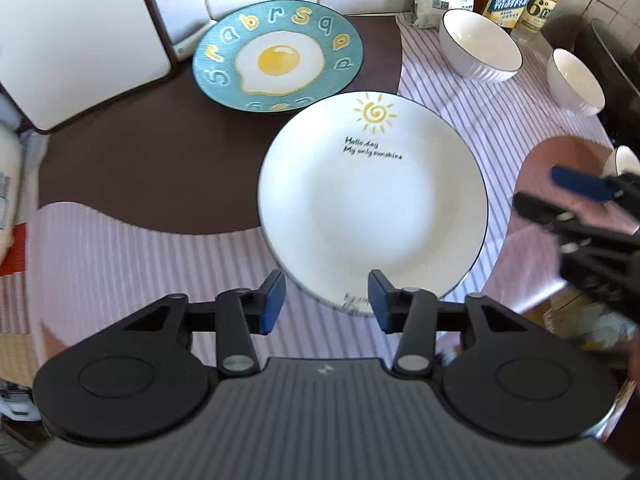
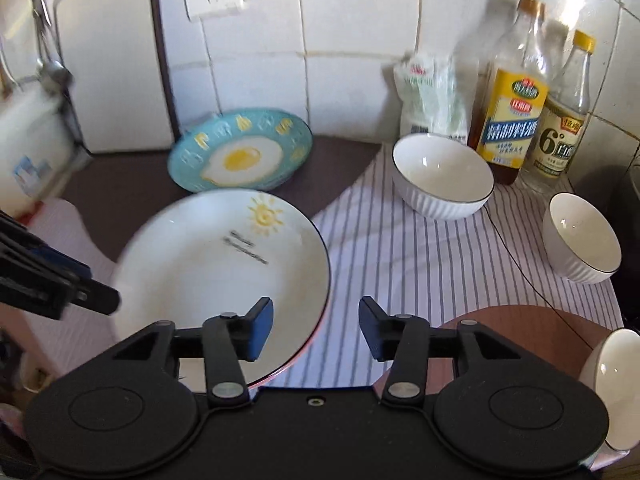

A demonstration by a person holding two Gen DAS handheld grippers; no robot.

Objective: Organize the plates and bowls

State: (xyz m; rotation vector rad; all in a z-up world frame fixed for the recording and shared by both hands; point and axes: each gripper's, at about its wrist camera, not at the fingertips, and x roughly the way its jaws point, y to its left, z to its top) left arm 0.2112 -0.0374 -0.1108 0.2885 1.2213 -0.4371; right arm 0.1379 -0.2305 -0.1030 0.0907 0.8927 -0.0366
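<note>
A striped cloth (image 2: 400, 264) covers the kitchen counter. Nearest, the left gripper (image 1: 327, 300) and right gripper (image 2: 316, 330) both gape wide and empty. The white plate (image 1: 372, 204) lies just ahead, the blue egg plate (image 1: 276, 56) behind it, and two white bowls (image 2: 442, 176) (image 2: 580, 238) beyond, near the bottles (image 2: 510, 120).

The sun plate (image 1: 372, 200) lay before the egg plate (image 1: 278, 54). 2 bowls (image 1: 480, 44) stood right of them, bottles (image 2: 508, 120) behind.
</note>
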